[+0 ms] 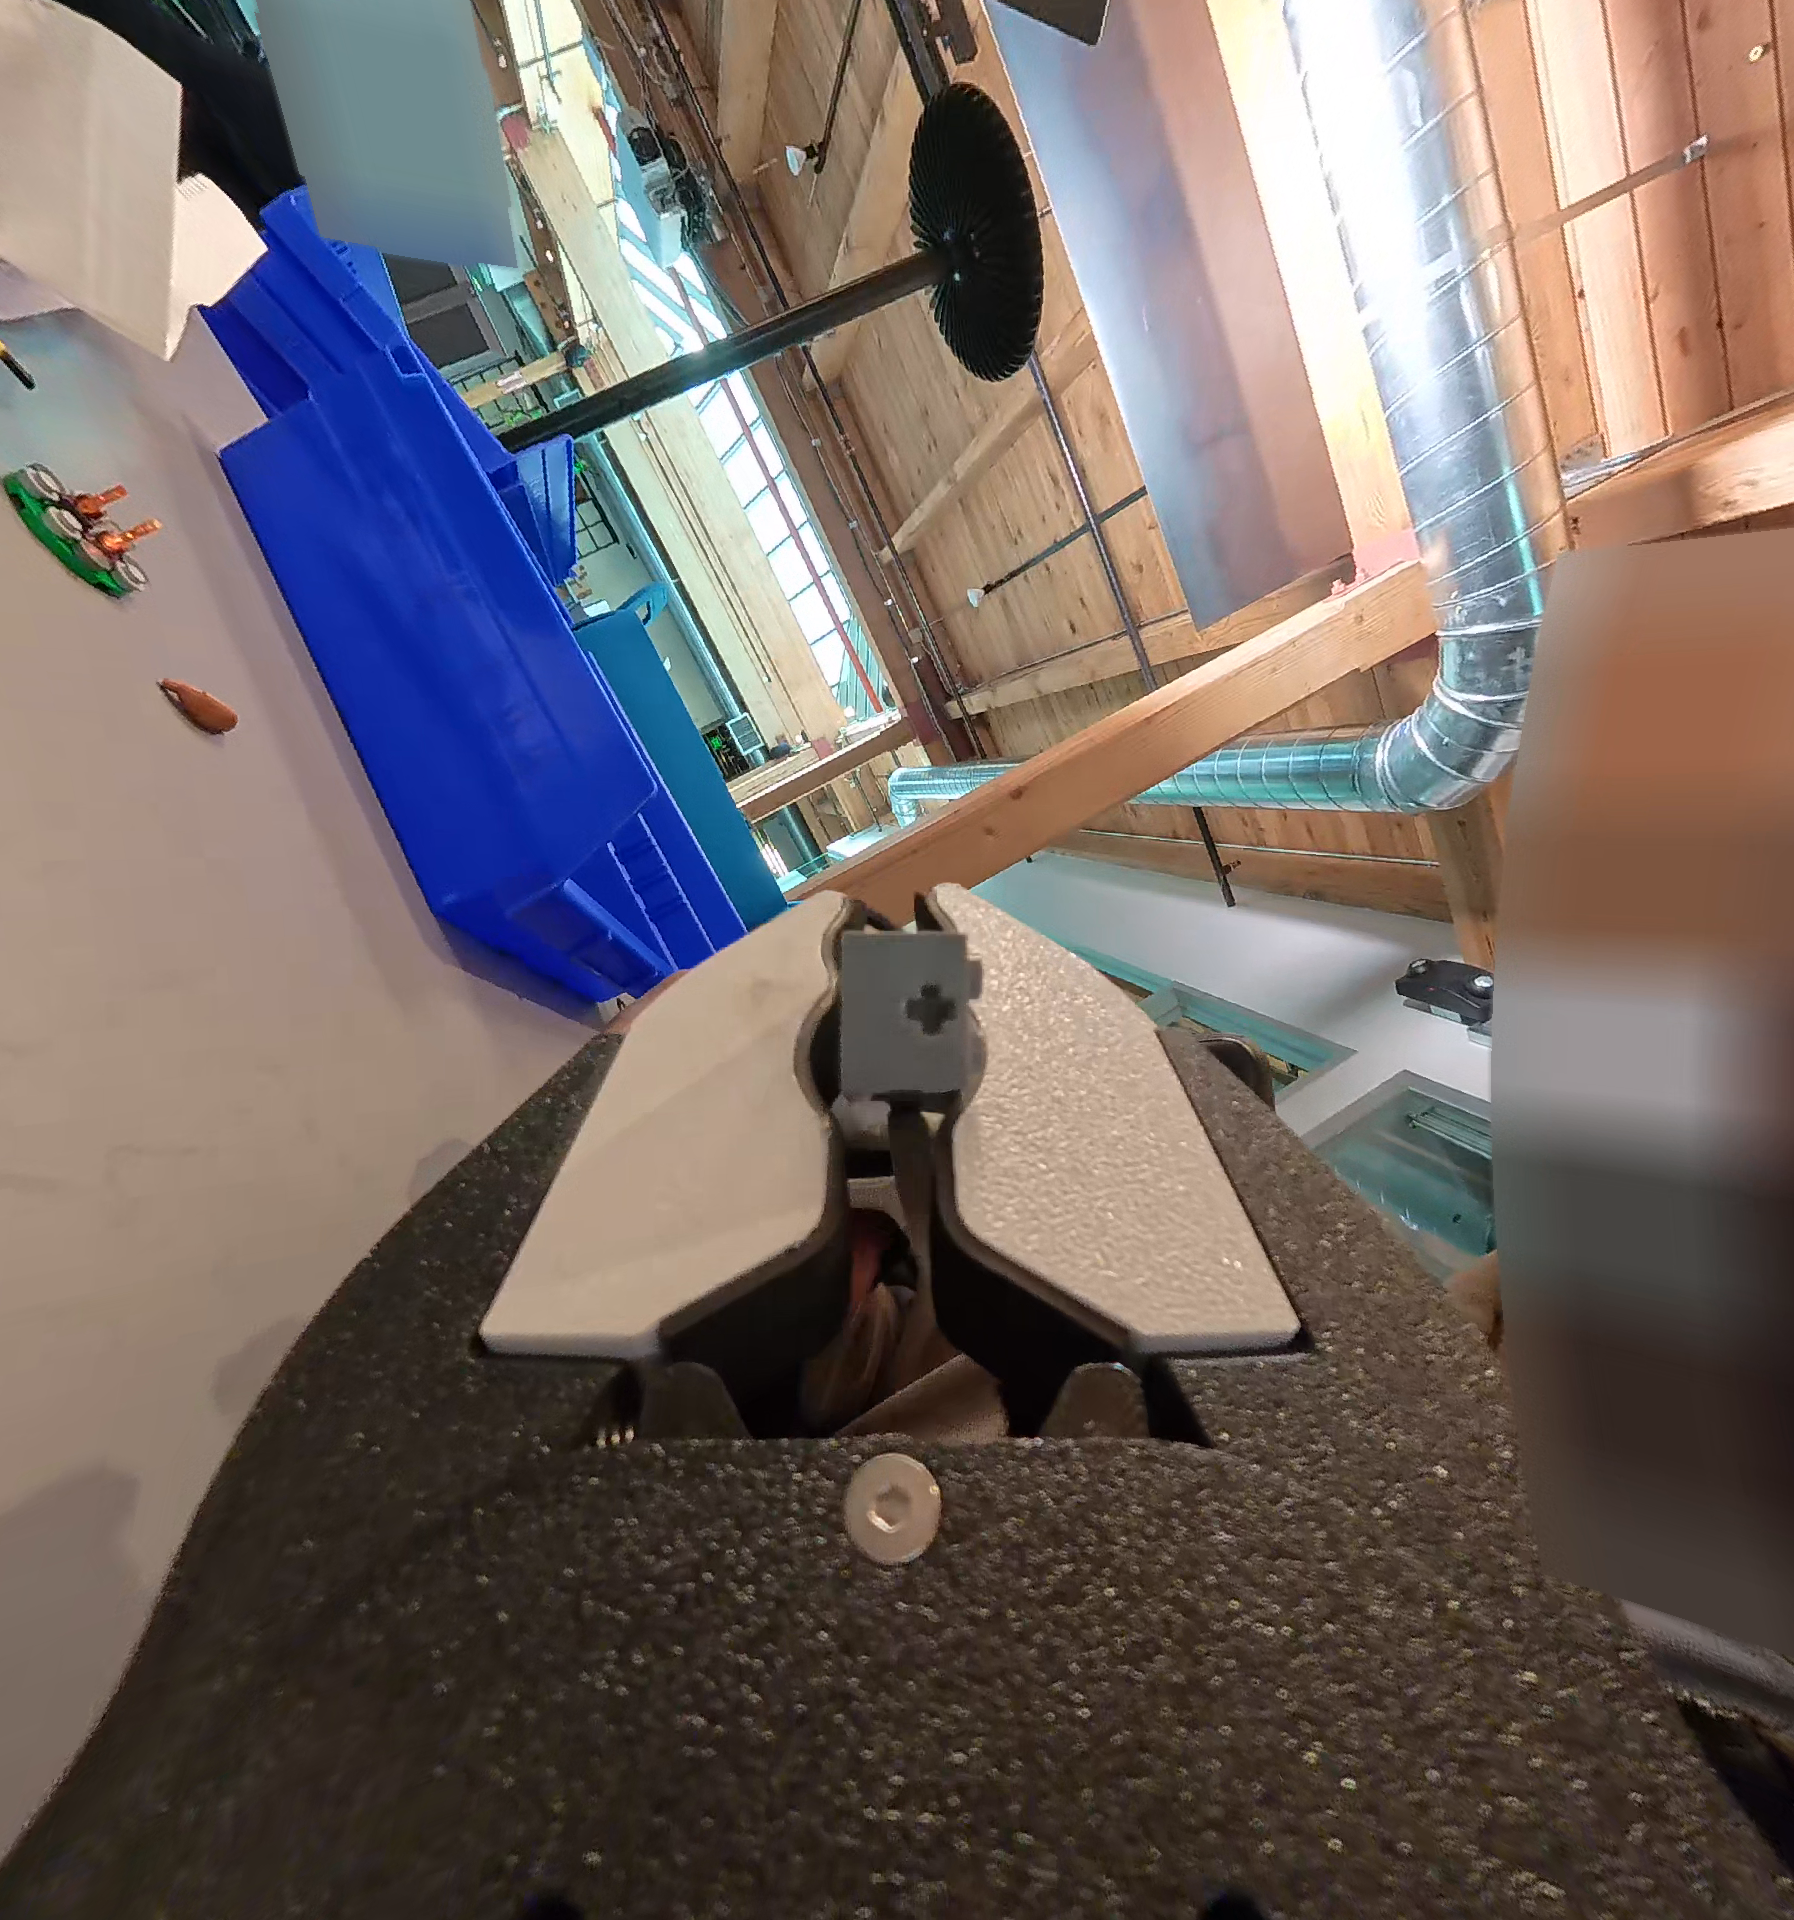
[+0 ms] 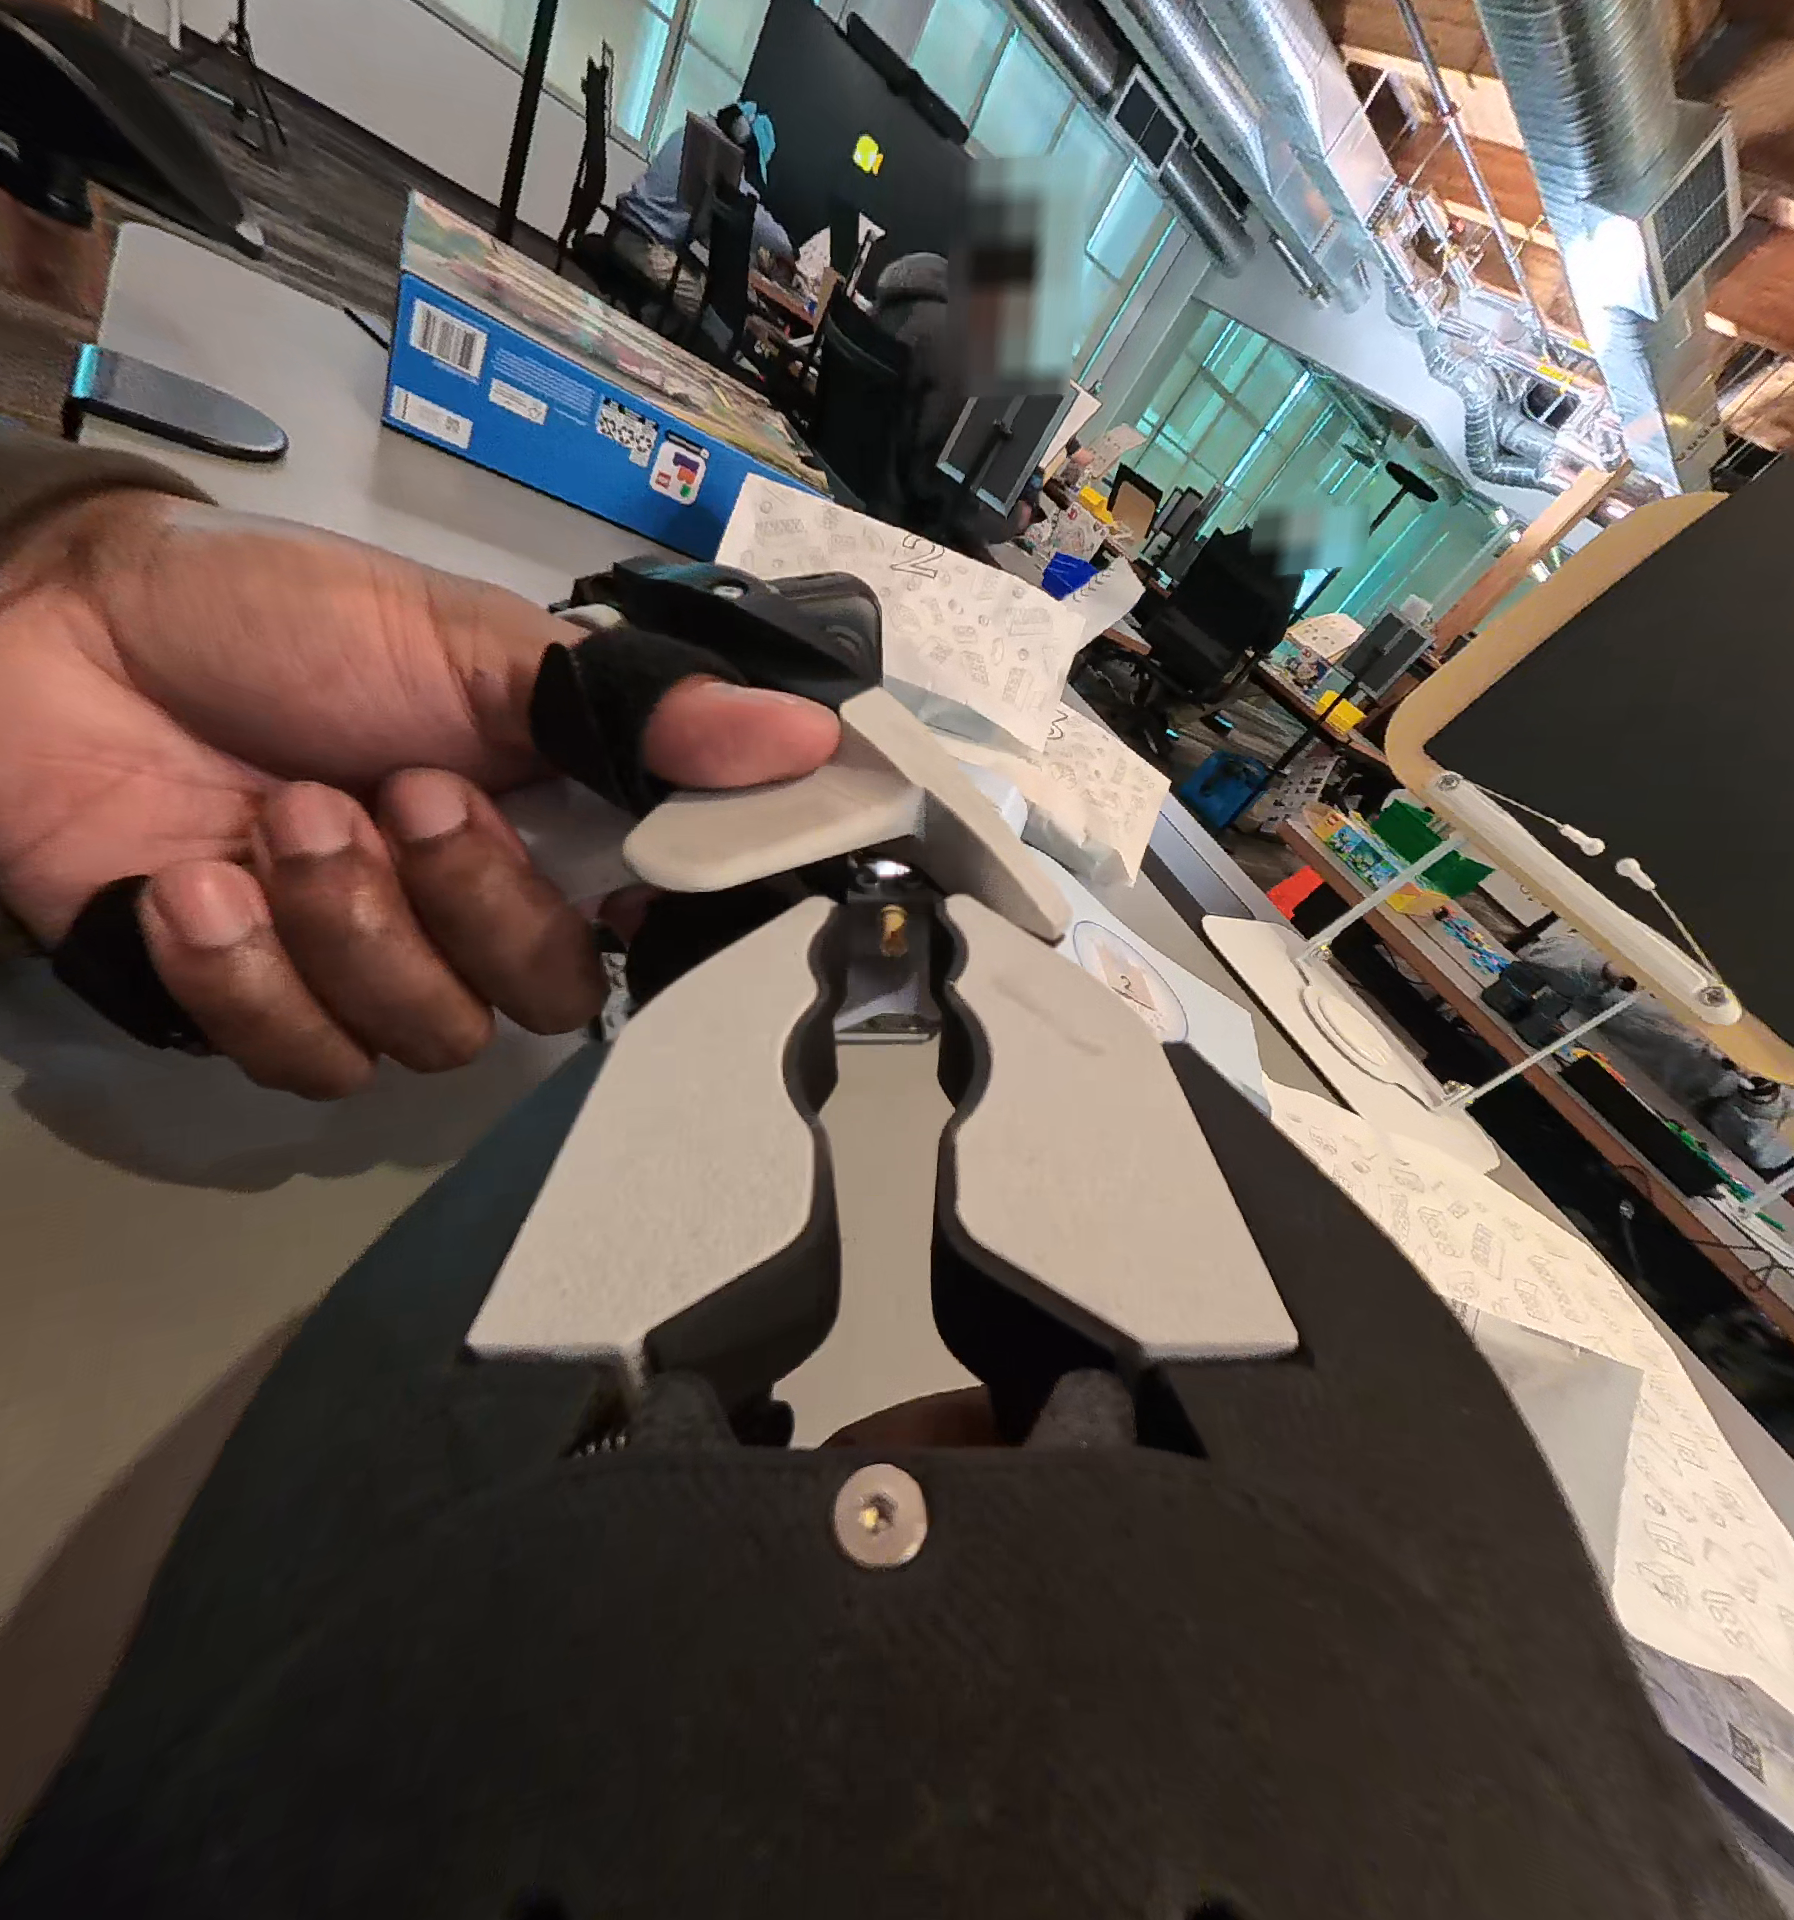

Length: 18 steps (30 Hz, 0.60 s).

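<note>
Left gripper: its black textured body fills the near half of the left wrist view, a silver screw set in it; the two pale grey fingers are clenched on a small grey block, one pad against each side.
Grey block: squarish, with a cross-shaped hole in the face turned to the camera; it sits between the fingertips, lifted clear of the tabletop, and a dark stem hangs below it between the fingers.
Right gripper: black body and silver screw nearest in the right wrist view; its grey fingers stand close together around a grey piece with a small brass-coloured pin on top. Whether the pads press on that piece I cannot tell.
Hand: just past the right fingertips, to their left, a person's hand with black straps on two fingers grips the other gripper, whose pale fingers lie just above and beyond the right gripper's tips.
Table: pale grey, steeply tilted in the left wrist view.
Small parts: a brown piece lies loose on the table; farther off, a green round plate carries silver studs and orange pieces.
Blue bin: stands on the table beyond the small parts.
Paper sheets: white with printed drawings, spread along the table's right side.
Blue box: flat, lying at the table's far edge.
Background: wooden ceiling beams, a metal duct, and people at distant desks.
</note>
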### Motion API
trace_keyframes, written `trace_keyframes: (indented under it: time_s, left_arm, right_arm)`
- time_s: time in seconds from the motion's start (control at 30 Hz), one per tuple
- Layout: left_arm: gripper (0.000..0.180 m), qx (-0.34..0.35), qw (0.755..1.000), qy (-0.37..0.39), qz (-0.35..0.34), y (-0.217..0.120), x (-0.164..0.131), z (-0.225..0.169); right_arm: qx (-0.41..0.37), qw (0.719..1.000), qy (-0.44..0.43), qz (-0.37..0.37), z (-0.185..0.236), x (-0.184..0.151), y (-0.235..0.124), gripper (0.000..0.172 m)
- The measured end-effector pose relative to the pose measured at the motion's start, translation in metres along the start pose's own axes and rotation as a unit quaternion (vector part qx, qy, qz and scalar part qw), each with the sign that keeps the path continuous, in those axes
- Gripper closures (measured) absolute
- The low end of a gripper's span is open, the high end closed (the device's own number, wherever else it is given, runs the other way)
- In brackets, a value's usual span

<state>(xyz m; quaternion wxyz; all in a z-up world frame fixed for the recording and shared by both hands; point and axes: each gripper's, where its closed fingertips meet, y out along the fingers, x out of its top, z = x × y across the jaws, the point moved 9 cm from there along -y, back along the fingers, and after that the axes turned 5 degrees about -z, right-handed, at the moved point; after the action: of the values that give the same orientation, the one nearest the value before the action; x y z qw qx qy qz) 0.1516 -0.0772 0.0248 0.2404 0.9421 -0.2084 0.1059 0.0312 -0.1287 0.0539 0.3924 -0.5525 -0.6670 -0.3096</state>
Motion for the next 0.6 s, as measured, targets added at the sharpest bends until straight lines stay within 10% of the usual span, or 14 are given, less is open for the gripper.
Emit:
trace_keyframes:
  time_s: [0.6]
  left_arm:
    - [0.170, 0.020, 0.998, 0.062, 0.005, -0.011, 0.008, -0.002]
  right_arm:
    - [-0.042, 0.999, -0.008, 0.000, 0.003, -0.002, -0.003, 0.167]
